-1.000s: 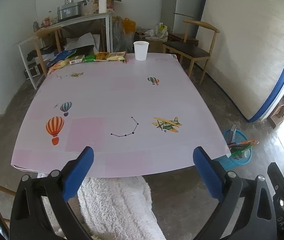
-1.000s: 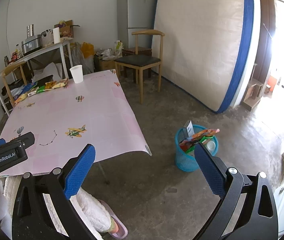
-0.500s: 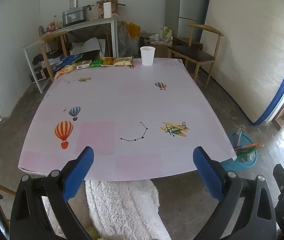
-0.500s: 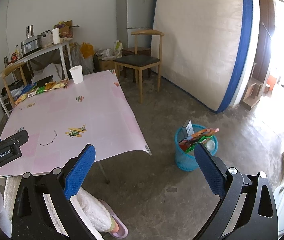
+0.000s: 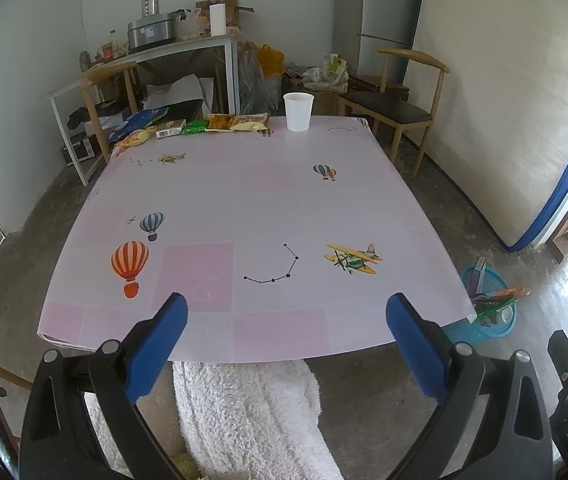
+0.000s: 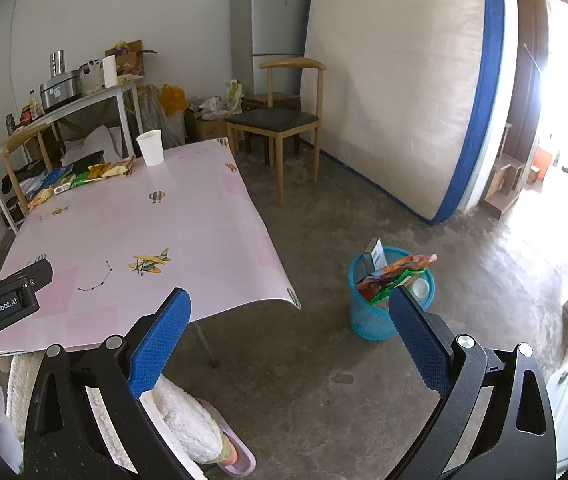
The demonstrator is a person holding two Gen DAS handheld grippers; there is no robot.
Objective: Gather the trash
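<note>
Right, wrappers [image 5: 204,124] sit in a row along the worktop's [image 5: 260,200] far left edge, paper cup [image 5: 298,111] just right of them. Left gripper [image 5: 284,320] and right gripper [image 6: 287,316] both hang empty, jaws wide apart. I'd reach far, pinch one flat wrapper by its edge, then carry right to the blue bin [image 6: 367,316] on the floor.

Snack wrappers [image 5: 204,125] along the far edge of the table [image 5: 244,208]: their printing is too small to read, and the leftmost ones overhang the far left corner. Blue bin [image 5: 487,320] on the floor off the table's near right corner: partly hidden behind that corner in the left wrist view, its lower contents concealed by the packets on top. Left tongs [image 6: 0,304]: cut off by the left edge of the right wrist view, only the black housing showing.
</note>
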